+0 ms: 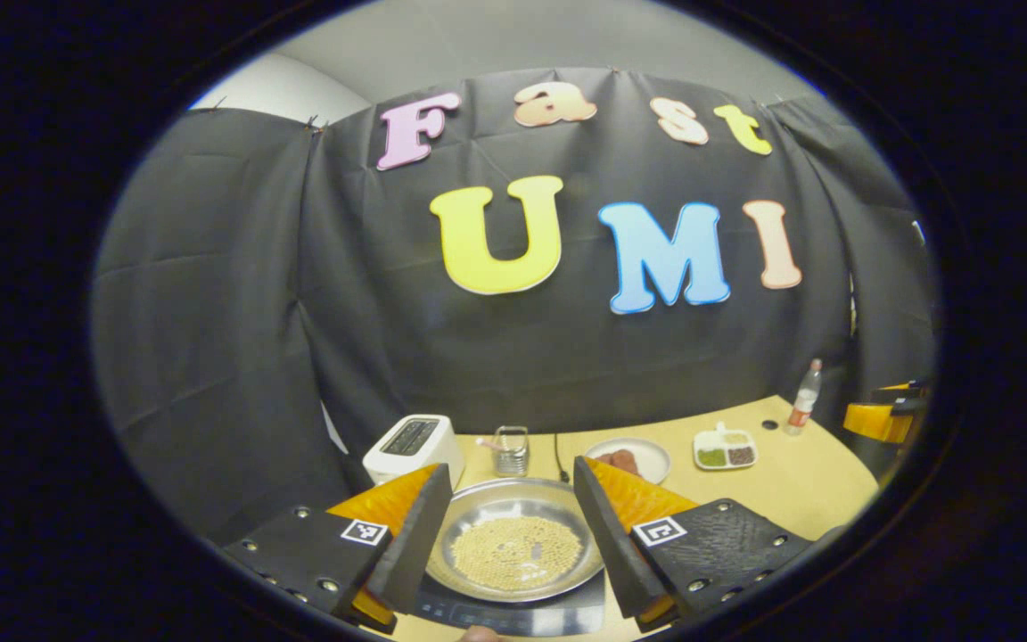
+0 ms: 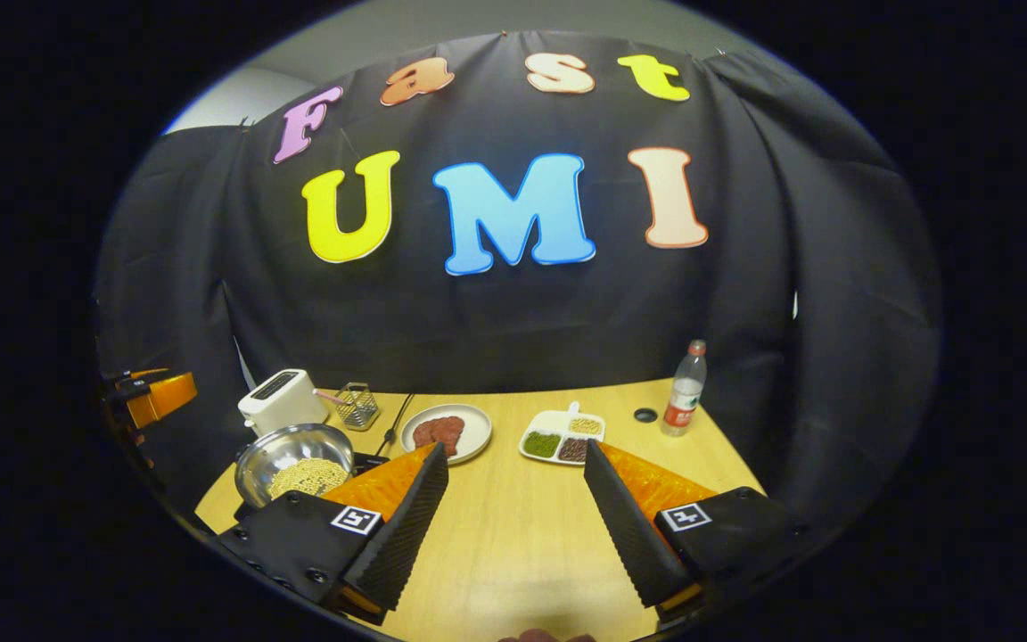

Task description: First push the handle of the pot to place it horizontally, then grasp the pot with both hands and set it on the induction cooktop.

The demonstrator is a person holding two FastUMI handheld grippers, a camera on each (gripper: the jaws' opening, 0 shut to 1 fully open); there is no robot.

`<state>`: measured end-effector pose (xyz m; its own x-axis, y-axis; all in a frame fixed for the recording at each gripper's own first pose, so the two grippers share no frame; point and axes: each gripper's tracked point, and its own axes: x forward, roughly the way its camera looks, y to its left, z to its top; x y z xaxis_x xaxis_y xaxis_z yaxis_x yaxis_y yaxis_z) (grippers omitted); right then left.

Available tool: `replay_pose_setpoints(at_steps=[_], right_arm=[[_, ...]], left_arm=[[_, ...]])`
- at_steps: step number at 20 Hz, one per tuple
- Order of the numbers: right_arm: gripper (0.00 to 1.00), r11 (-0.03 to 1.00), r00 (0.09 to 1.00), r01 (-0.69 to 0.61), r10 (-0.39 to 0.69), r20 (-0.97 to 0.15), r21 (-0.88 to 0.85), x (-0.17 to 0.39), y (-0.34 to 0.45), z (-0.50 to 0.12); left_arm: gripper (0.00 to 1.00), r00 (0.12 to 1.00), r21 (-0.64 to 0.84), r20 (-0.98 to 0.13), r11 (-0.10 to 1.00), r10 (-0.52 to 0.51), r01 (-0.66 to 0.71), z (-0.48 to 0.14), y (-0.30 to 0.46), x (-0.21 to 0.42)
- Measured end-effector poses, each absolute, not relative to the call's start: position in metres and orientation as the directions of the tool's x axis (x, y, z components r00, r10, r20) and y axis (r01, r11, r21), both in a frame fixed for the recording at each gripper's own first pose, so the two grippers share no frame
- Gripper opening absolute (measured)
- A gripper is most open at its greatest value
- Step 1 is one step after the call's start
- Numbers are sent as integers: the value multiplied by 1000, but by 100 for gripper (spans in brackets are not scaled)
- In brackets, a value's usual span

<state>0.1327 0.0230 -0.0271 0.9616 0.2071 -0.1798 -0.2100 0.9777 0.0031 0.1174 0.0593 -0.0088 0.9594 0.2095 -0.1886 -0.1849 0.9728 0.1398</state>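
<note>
- Pot (image 1: 513, 544): a steel pot holding pale grains sits on the dark induction cooktop (image 1: 513, 615) at the near left of the desk (image 2: 522, 535). Placement judged complete.
- Handle: not discernible in either view, so the push step cannot be confirmed; probably done, given the pot's position.
- Left hand-held gripper (image 1: 513, 535): jaws spread wide, hovering above the pot, touching nothing.
- Right hand-held gripper (image 2: 513, 526): jaws released over bare desk, well apart from the pot (image 2: 295, 464).
- Bystanders: toaster (image 1: 413, 446), plate (image 2: 447, 430), divided dish (image 2: 561, 439), bottle (image 2: 685, 388).
- Remaining: apparently nothing beyond pulling back.
</note>
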Motion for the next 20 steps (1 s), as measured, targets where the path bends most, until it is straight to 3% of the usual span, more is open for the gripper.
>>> replay_pose_setpoints(at_steps=[9,20], right_arm=[[98,983,983,-180,179,-44,-24,78,-43,3],[98,966,966,-258,258,6,-34,53,-101,17]], left_arm=[[82,993,102,-37,989,108,-104,24,-52,77],[82,979,26,23,979,202,-203,45,-119,-8]])
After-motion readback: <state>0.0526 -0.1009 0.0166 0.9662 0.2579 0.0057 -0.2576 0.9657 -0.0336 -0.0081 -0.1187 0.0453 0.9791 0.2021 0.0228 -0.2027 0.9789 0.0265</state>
